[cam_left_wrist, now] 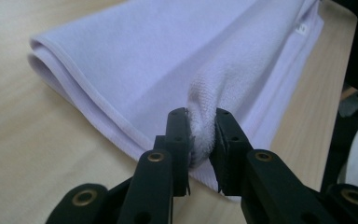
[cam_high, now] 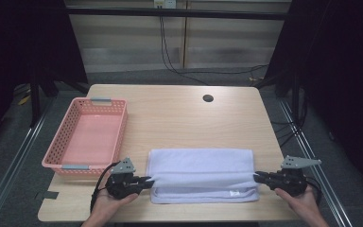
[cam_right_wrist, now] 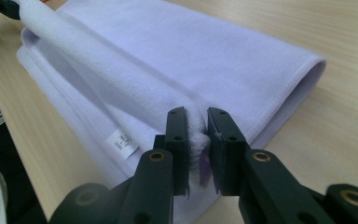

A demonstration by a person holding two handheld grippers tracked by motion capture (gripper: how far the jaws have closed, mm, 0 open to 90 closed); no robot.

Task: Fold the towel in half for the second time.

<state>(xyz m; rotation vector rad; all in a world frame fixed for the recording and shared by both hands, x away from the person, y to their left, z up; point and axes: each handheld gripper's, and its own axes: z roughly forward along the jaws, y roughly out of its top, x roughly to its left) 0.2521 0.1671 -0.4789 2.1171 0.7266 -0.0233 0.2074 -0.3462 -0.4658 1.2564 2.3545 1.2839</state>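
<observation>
From the high view, one folded pale lilac towel [cam_high: 202, 174] lay on the near part of the wooden bench [cam_high: 189, 118], and one pink basket [cam_high: 90, 137] stood to its left, near the bench's left edge. There were two hand-held grippers. The left hand-held gripper [cam_high: 147, 181] met the towel's left end, and the right hand-held gripper [cam_high: 257, 176] met its right end, each carried by a hand coming in from the bottom edge. One round hole [cam_high: 208, 98] sat in the bench farther back.

In the left gripper view, the left hand-held gripper [cam_left_wrist: 200, 135] had its two black jaws drawn narrow, pinching a bunched fold of the towel [cam_left_wrist: 168, 60] between the pads. The rest of the towel lay folded on the bench beyond.

In the right gripper view, the right hand-held gripper [cam_right_wrist: 196, 135] likewise stood narrow, its jaws pressed on a ridge of the towel [cam_right_wrist: 177, 56]. One small white label [cam_right_wrist: 122, 142] showed on the towel's lower layer, just left of the jaws.
</observation>
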